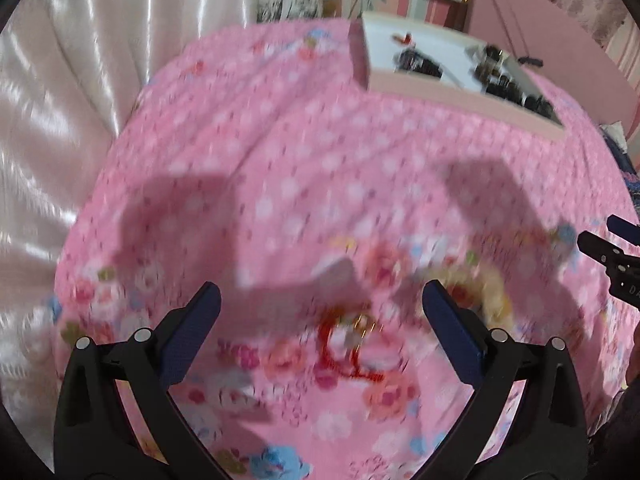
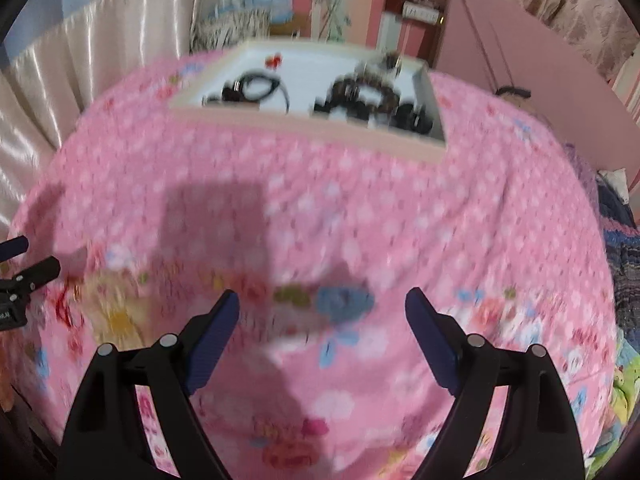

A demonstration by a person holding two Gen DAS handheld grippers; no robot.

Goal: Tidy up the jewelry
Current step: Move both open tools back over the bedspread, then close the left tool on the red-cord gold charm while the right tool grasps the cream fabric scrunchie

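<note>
- Matt pink floral cloth (image 1: 320, 152) covers the tabletop.
- Glossy satin curtain (image 1: 60, 100) hangs beyond its left edge.
- Matt black plastic left claw (image 1: 320, 304), navy pads.

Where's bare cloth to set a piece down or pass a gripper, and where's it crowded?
Free: the pink cloth between the white tray and both open grippers, left gripper and right gripper. Crowded: the tray's right part, piled with dark jewelry, and the red piece with a blurred yellow item by the left gripper.
</note>
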